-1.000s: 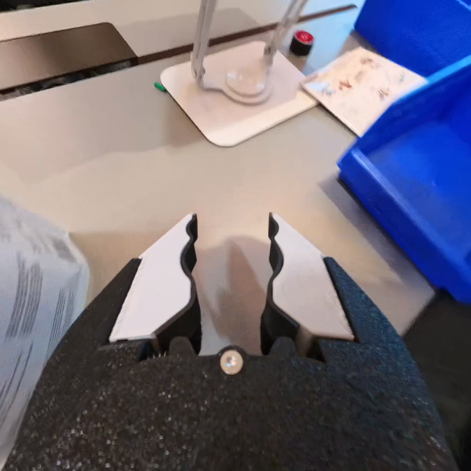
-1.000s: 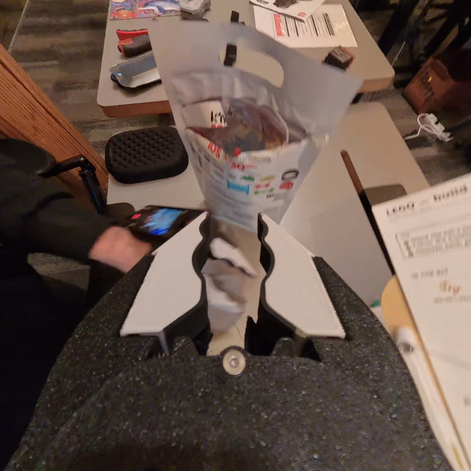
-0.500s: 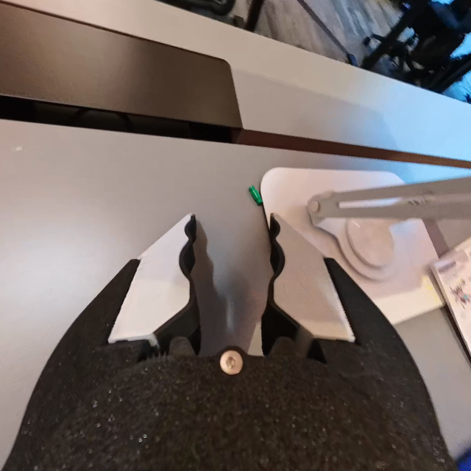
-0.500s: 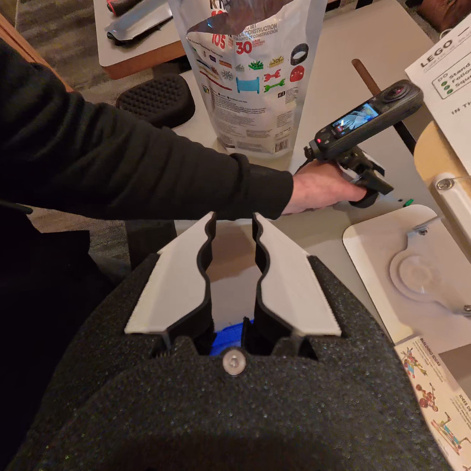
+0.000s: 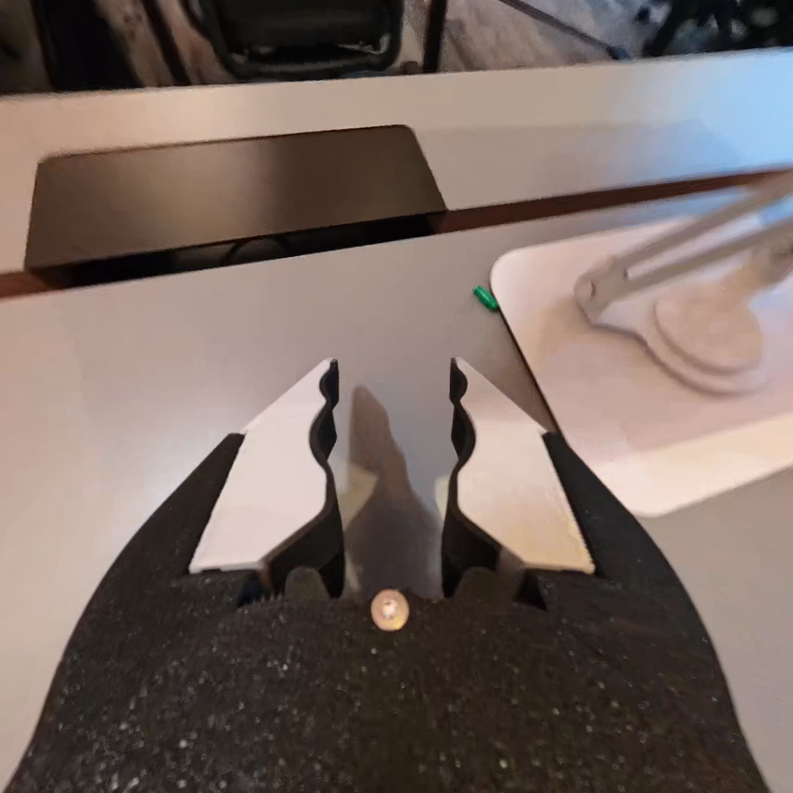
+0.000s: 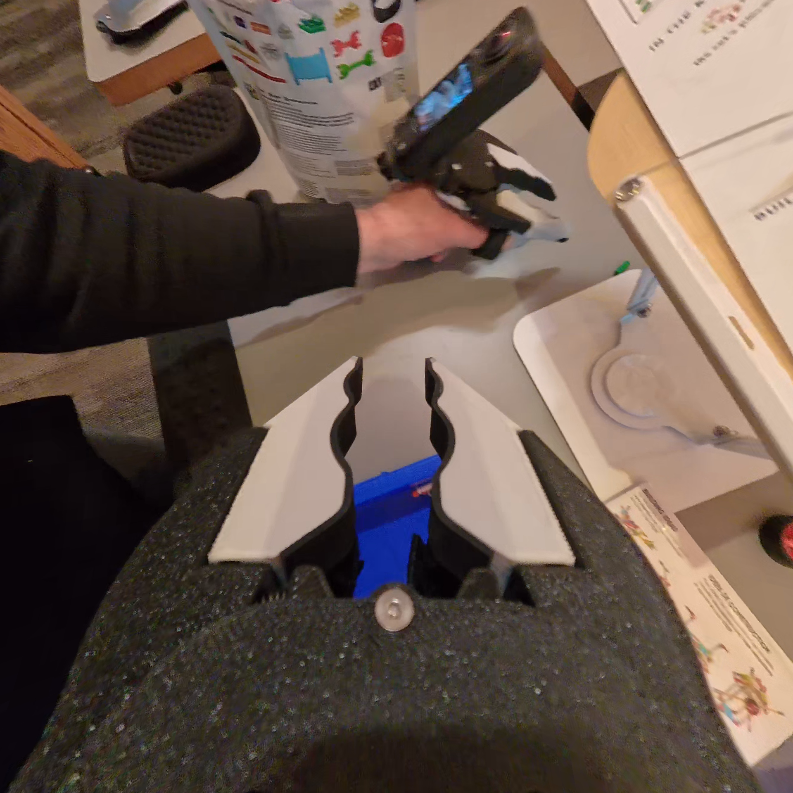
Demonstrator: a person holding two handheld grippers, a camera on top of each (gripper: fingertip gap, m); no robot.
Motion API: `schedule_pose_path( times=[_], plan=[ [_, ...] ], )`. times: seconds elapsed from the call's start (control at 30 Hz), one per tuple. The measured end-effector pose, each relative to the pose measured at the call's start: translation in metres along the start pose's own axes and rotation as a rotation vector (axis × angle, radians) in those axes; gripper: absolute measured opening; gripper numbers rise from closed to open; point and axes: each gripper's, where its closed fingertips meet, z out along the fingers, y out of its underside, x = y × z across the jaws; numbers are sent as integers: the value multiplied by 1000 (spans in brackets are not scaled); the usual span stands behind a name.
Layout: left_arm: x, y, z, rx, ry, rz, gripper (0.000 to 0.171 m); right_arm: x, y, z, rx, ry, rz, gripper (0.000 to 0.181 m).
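In the left wrist view, bare grey desk (image 5: 171, 352) spreads wide to the left of the left tongs (image 5: 394, 364), up to the dark slot (image 5: 231, 201) along the far edge. The left tongs hang over that bare patch, jaws parted wide with nothing between them. Ahead and to their right a small green piece (image 5: 485, 297) lies on the desk, touching the corner of the white stand base (image 5: 600, 429), well apart from the tips.

In the right wrist view, a dark sleeve (image 6: 171, 257) crosses from the left, its hand (image 6: 412, 231) gripping the other tool. Behind it stands a printed bag (image 6: 317, 86). The right tongs (image 6: 394, 364) are narrowly parted and empty, above open desk with a blue bin (image 6: 390, 515) below them. The white base and a booklet (image 6: 708, 622) lie to the right.
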Motion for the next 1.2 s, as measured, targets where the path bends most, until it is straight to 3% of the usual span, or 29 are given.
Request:
schedule_pose_path(
  times=[0.2,0.27,0.33,0.43,0.53,0.77,1.03,1.2],
  plan=[
    [51,4,-10,65,174,555,72,13,15,-5,-17,-17,-8,27],
    [63,9,-3,39,251,669,91,7,21,-3,-27,-42,-10,27],
    [69,11,6,-10,319,684,107,0,27,-1,-43,-63,-26,27],
    [81,14,16,-87,454,677,111,-9,38,1,-69,-96,-39,27],
    [84,0,26,-32,462,727,116,-15,47,2,-84,-117,-34,27],
    [79,-3,34,-3,480,773,116,-15,60,-4,-93,-123,-26,27],
    [86,-15,45,69,516,797,106,8,38,7,-41,-115,-49,27],
    [84,-19,56,54,572,782,99,9,46,8,-53,-128,-51,27]
  ],
)
